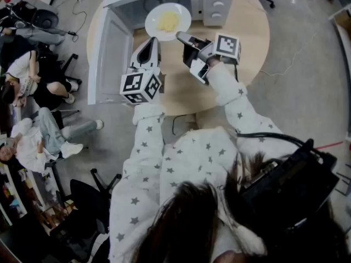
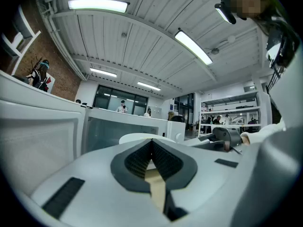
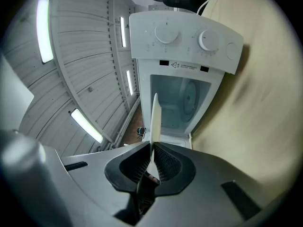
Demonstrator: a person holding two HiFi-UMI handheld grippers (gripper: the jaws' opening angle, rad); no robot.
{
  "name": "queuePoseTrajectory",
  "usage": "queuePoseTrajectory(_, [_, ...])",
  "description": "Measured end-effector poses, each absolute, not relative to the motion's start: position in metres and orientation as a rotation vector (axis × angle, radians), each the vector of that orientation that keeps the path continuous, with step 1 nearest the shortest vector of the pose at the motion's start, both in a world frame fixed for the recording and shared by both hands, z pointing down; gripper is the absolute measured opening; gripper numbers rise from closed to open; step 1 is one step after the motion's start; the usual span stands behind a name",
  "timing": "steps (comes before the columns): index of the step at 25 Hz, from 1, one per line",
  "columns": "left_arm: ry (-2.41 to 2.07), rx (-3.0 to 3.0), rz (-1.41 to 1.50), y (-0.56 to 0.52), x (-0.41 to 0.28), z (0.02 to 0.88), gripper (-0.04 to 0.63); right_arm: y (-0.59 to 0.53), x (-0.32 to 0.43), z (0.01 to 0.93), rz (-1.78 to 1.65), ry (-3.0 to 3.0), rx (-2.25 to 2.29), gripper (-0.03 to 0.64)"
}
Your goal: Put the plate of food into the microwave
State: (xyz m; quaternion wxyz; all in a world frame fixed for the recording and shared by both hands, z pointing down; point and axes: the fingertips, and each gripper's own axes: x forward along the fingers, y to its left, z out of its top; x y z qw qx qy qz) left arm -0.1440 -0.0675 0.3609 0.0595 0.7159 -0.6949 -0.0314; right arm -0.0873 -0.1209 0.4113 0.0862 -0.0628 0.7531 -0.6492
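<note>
You work under bright, even light from ceiling strip lamps [image 2: 98, 4], which glare white in both gripper views. Expect heavy fisheye bending and dark corners there. The nearest surfaces are blurred.

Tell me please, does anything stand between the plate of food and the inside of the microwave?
Nothing visible does. The door of the microwave stands wide open to the left, and the plate, held by its rim in the right gripper, is at the opening. The left gripper is beside it, not ahead.
</note>
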Motion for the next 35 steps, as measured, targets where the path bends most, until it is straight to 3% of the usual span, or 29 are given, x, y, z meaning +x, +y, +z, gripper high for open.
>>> queuePoseTrajectory(35, [-1.866, 2.185, -0.036, -0.178, -0.241, 0.394, 0.002, -0.226, -0.194, 0.45, -2.069, 2.092, -0.45, 0.02])
